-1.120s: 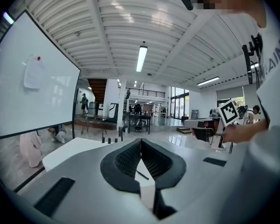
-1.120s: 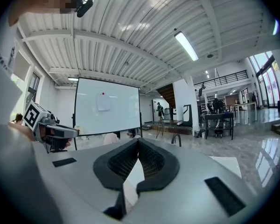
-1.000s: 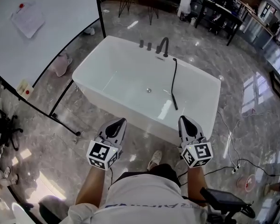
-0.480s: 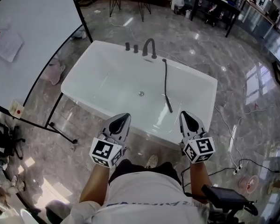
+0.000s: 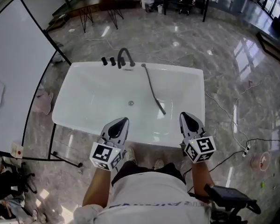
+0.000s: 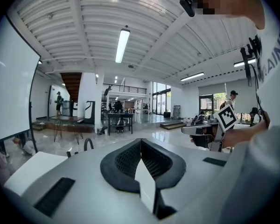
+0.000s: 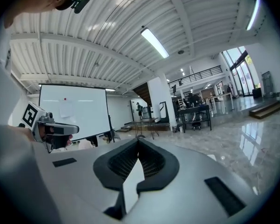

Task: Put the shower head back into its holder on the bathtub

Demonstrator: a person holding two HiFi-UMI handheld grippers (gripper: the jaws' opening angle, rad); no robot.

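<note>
In the head view I hold my left gripper (image 5: 121,123) and my right gripper (image 5: 185,118) side by side and well apart. Both point at the white rectangular bathtub (image 5: 199,92) just ahead, and their tips overlap its near rim. The slim dark grey shower head (image 5: 160,108) lies loose on the tub's bottom, ahead of and between my two grippers, nearer the right one. Its dark hose (image 5: 149,83) runs away from me to the far rim and ends just beside the black curved metal faucet (image 5: 125,57). Two small black knobs (image 5: 108,60) stand on that rim on the faucet's other side. Glossy grey marble floor (image 5: 233,50) surrounds the tub. A large white screen on a black frame (image 5: 14,87) stands off beyond my left gripper.

In the left gripper view the two dark ribbed pads meet at the tip, so this gripper is fully closed with nothing between them. A corner of the bathtub and the faucet's arch show low past the tip, and my right gripper shows off to the side.

In the right gripper view the pads are likewise pressed together and hold nothing. The screen stands beyond my left gripper.
</note>
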